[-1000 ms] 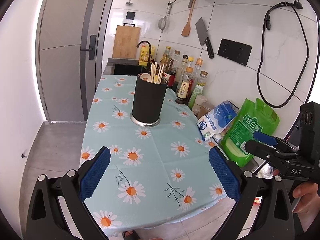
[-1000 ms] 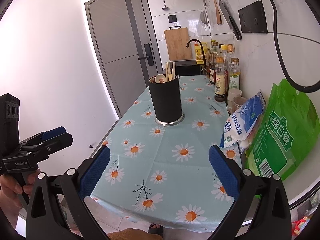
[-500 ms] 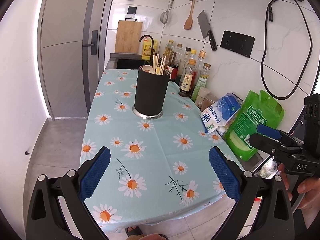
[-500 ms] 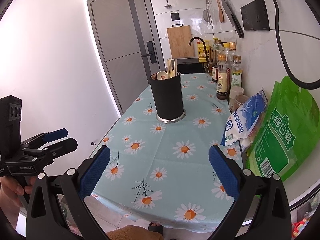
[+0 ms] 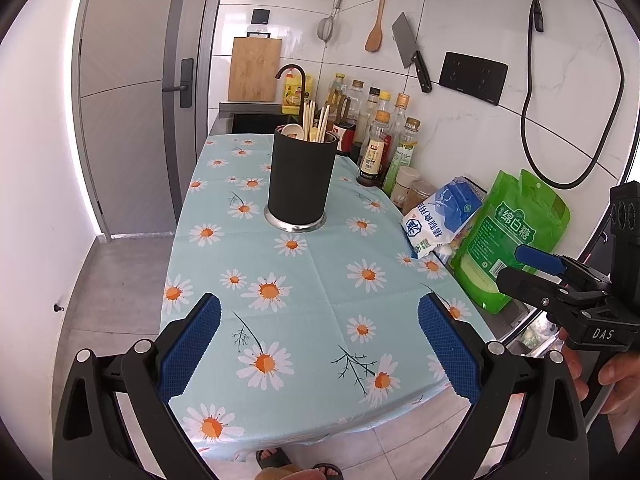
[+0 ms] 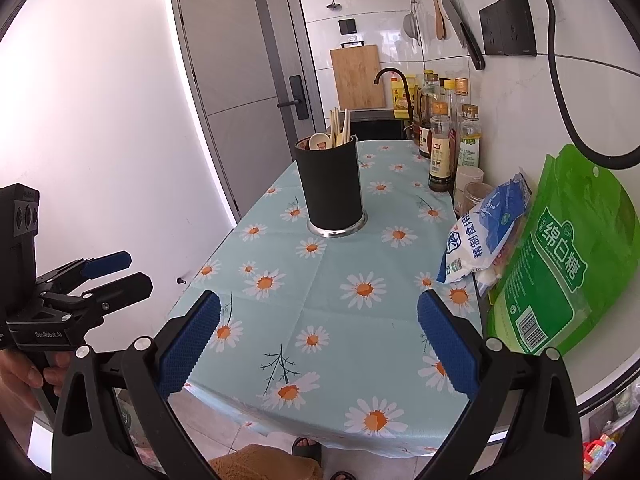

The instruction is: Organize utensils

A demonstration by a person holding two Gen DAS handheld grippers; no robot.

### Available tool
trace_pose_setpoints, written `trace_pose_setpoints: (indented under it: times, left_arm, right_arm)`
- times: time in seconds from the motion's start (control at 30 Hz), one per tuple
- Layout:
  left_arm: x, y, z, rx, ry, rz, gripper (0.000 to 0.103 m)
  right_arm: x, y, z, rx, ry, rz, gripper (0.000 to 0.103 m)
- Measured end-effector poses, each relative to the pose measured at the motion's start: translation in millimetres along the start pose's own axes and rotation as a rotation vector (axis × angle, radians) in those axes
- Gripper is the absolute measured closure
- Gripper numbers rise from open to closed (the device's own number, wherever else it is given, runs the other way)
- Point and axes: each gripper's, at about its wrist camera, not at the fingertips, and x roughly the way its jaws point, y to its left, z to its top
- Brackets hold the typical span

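A black cylindrical utensil holder (image 5: 300, 182) stands upright on the daisy tablecloth (image 5: 320, 288), also in the right wrist view (image 6: 332, 188). Chopsticks (image 5: 310, 118) and a pale spoon (image 5: 293, 130) stick out of it. My left gripper (image 5: 318, 346) is open and empty, above the table's near edge. My right gripper (image 6: 318, 344) is open and empty, also near the front edge. Each gripper shows in the other's view: the right one (image 5: 532, 268) at right, the left one (image 6: 116, 270) at left.
Sauce and oil bottles (image 5: 380, 148) line the tiled wall at right, with two small jars (image 5: 414, 190), a blue-white bag (image 5: 440, 216) and a green bag (image 5: 512, 236). A cleaver (image 5: 410, 50), a wooden spatula and a strainer hang on the wall. A grey door (image 5: 132, 100) is at left.
Both grippers have pulled back and risen a little, so the table sits lower and farther in view. Both stay open and empty. The holder has not moved.
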Motion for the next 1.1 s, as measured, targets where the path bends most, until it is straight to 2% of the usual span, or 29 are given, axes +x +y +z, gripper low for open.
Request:
trace_pose_setpoints:
  times: [0.43, 1.1]
  left_arm:
    - [1.5, -2.0, -1.0, -0.005, 0.0, 0.001, 0.007]
    - [1.9, -2.1, -4.0, 0.015, -0.005, 0.005, 0.007]
  right_arm:
    - [3.7, -4.4, 7.3, -0.007, 0.004, -0.001, 0.005]
    - [6.8, 2.2, 0.4, -0.013, 0.005, 0.004, 0.005]
